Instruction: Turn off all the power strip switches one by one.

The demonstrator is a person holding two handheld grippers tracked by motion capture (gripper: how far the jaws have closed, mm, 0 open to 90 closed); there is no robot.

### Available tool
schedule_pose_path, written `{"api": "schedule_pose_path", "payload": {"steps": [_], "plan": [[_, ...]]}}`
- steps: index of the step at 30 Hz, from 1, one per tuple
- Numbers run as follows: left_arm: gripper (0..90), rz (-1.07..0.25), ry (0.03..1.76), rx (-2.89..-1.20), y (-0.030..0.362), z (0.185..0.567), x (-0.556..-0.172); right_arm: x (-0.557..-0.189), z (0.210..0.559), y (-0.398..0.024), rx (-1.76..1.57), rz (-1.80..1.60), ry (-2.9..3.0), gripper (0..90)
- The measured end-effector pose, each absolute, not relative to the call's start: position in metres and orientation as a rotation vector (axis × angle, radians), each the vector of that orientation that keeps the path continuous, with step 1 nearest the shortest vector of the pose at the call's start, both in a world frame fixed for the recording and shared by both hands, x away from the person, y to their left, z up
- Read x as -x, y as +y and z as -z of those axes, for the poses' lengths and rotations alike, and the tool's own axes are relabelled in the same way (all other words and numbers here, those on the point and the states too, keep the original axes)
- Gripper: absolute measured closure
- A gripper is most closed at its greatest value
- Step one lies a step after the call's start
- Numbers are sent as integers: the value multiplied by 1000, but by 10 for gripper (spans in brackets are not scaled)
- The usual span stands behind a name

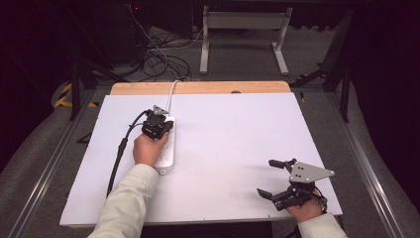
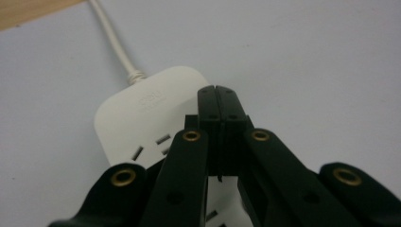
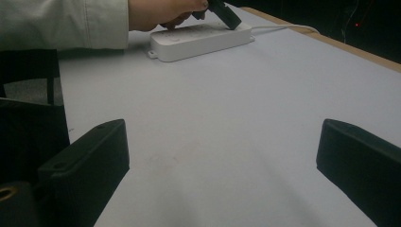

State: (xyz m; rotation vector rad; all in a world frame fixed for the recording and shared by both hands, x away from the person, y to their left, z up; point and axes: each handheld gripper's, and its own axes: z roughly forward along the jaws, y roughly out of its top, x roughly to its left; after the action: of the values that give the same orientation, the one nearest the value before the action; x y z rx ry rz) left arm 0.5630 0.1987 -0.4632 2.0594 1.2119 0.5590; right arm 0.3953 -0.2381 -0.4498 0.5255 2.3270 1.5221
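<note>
A white power strip (image 1: 166,154) lies lengthwise on the left half of the white tabletop (image 1: 233,134), and its white cord (image 1: 172,91) runs off the far edge. My left gripper (image 1: 167,128) is shut with nothing between its jaws. Its tips sit on or just above the far end of the strip (image 2: 142,111), past the sockets, as the left gripper view (image 2: 218,93) shows. The right gripper view has the same strip (image 3: 198,40) with that gripper (image 3: 226,13) angled down onto it. My right gripper (image 1: 267,177) rests open near the front right corner, its jaws (image 3: 222,156) wide apart over bare tabletop.
A wooden strip (image 1: 198,88) borders the table's far edge. The left gripper's black cable (image 1: 119,154) trails across the left side of the table toward the front. Beyond the table are floor cables (image 1: 158,59) and a white desk frame (image 1: 242,29).
</note>
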Motion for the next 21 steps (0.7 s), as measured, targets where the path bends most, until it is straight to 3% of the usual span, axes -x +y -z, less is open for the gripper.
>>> {"api": "schedule_pose_path", "payload": {"steps": [10,21], "plan": [[900,-476,1225,-2007,205,457,-562,-396,450,-239,-530,-1528,2322,37],[900,-503,1113,-1956,220,422,-537,-395,450,-239,-533,-1523,2319,38]]}}
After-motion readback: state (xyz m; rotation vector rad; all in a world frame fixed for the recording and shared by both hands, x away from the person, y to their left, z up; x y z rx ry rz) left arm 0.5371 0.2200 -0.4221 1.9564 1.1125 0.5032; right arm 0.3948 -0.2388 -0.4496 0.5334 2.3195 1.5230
